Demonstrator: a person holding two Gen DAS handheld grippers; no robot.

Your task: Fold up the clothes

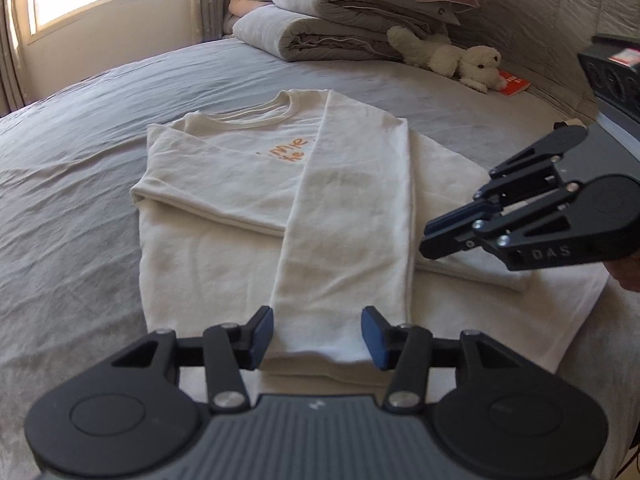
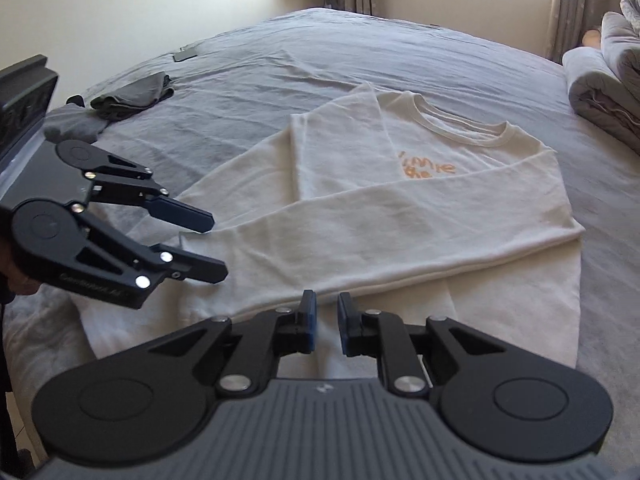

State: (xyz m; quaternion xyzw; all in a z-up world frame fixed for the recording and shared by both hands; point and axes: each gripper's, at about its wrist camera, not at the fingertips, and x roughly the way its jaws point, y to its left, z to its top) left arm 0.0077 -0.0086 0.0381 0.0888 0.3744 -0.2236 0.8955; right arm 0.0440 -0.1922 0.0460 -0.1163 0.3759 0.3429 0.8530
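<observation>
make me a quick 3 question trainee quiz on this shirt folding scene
1. True or false: the left gripper is clamped on the white sweatshirt.
2. Which lies across the sweatshirt's chest? A) both sleeves B) one sleeve C) no sleeve
3. What soft toy lies near the folded duvets?

Key
1. False: its jaws stand apart, with the sleeve end lying between them, not pinched.
2. A: both are folded in and cross over the orange lettering.
3. A white plush dog, next to a red book on the bed.
</observation>
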